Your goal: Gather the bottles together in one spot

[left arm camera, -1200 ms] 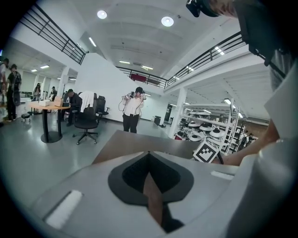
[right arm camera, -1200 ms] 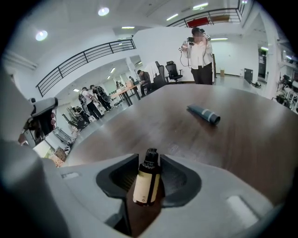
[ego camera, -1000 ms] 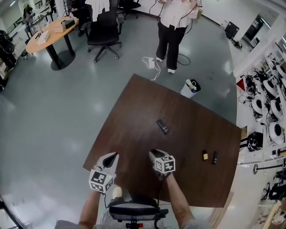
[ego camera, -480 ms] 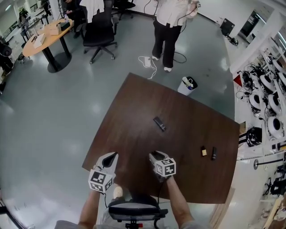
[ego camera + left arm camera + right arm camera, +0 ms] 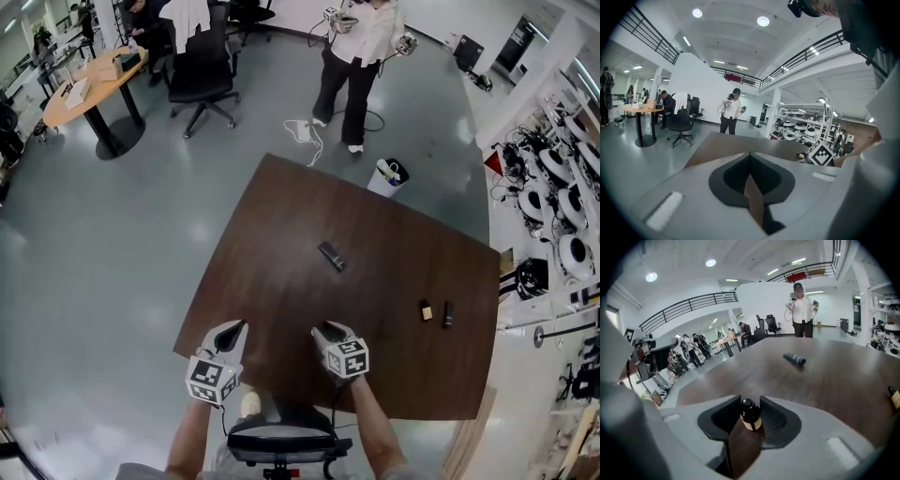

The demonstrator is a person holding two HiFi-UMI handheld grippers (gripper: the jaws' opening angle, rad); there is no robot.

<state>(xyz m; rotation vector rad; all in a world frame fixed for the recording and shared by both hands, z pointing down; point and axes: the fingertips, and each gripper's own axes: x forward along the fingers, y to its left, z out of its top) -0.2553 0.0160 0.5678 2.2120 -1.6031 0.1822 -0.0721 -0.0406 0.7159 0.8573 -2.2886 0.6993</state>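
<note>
**Entry: bottle gathering, carry stage (so judged)**

- **Held:** a small brown bottle [image 5: 750, 416] with a black cap is clamped between the pads of the right gripper [image 5: 326, 331]. The cap shows above the pads. This gripper is held over the table on the near side of the lying dark bottle [image 5: 330, 256].
- **Idle:** the left gripper [image 5: 233, 329] is carried with its jaws drawn together on nothing. It sits nearer than the lying dark bottle and to its left, at the table's edge.
- **Remaining stock:** a pale-labelled bottle [image 5: 427, 310] and a slim dark bottle [image 5: 448, 314] are set just beside each other. They lie to the right of the lying dark bottle and somewhat nearer, well apart from it.
- **Next move, as judged:** the held bottle is to be taken to one chosen spot (the pair on the right is likeliest, two being there already). The pads should be opened only once its base is seated, without the neighbours being knocked. The lying dark bottle would then be fetched.
- **Surface:** a dark brown wood-grain table [image 5: 281, 234], bare apart from the bottles.
- **Room:** the floor is glossy grey.
  - Beyond the lying dark bottle, a white bin [image 5: 385, 176] is seen just off the table's far edge, with a standing person [image 5: 356, 56] further back.
  - An office chair [image 5: 202, 80] and a round table [image 5: 89, 89] are found far to its left.
  - Equipment racks are ranged to its right.
</note>
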